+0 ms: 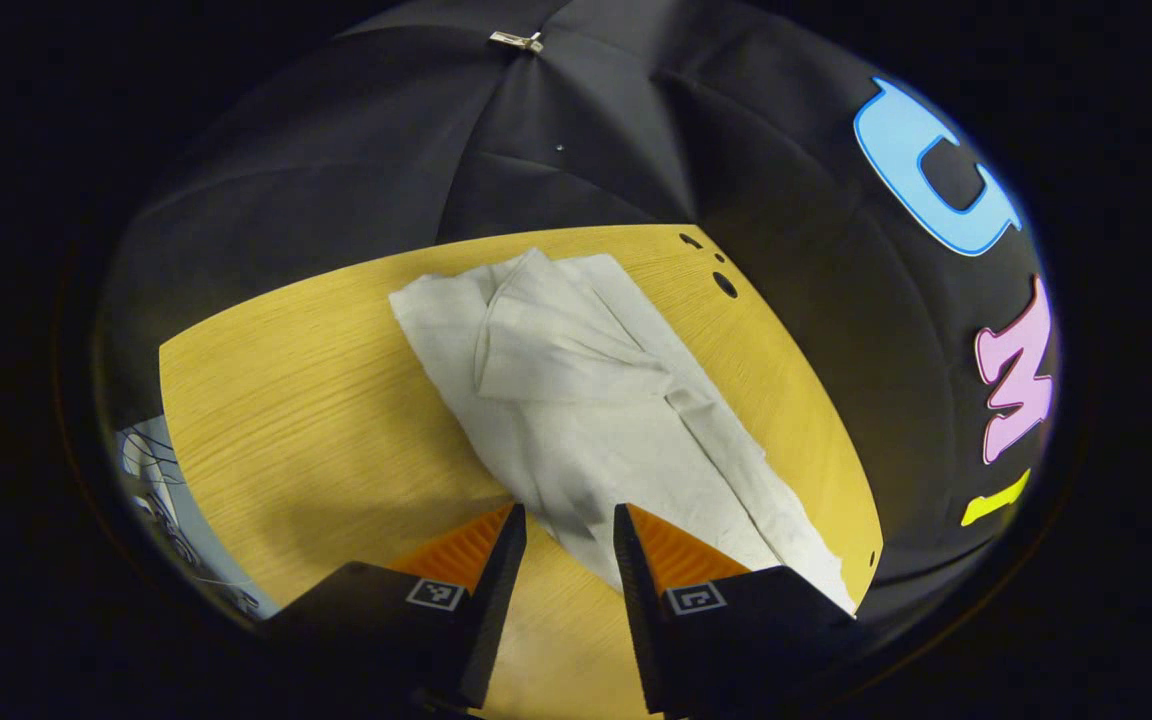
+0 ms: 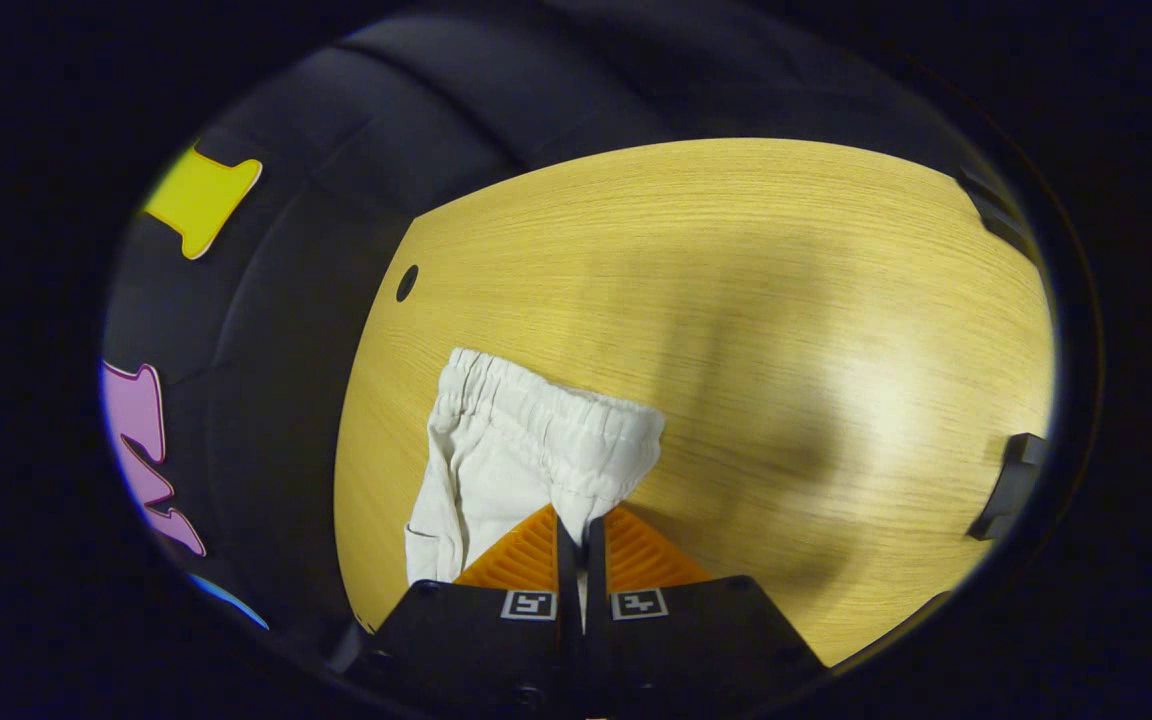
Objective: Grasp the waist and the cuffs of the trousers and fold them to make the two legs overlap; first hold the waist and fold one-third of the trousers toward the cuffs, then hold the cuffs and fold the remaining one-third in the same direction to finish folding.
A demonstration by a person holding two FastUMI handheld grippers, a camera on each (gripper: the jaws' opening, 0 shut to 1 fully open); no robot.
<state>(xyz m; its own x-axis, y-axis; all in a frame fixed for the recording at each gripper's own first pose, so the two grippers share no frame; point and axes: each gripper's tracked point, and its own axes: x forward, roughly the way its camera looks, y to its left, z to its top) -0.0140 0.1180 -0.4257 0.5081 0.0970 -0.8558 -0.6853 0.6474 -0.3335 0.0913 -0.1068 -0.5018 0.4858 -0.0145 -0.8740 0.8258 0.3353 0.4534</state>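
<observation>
Pale white trousers lie crumpled along the wooden table, running from my left gripper toward the far edge. That gripper is open, its fingers straddling the near end of the cloth without pressing it. In the right gripper view, the elastic waistband hangs bunched above the table, and my right gripper is shut on the cloth just below the waistband.
Small round holes mark the table near its far right corner, and another hole shows in the right gripper view. A dark clamp-like part sits at the table's right edge. The booth's black cloth wall surrounds the table.
</observation>
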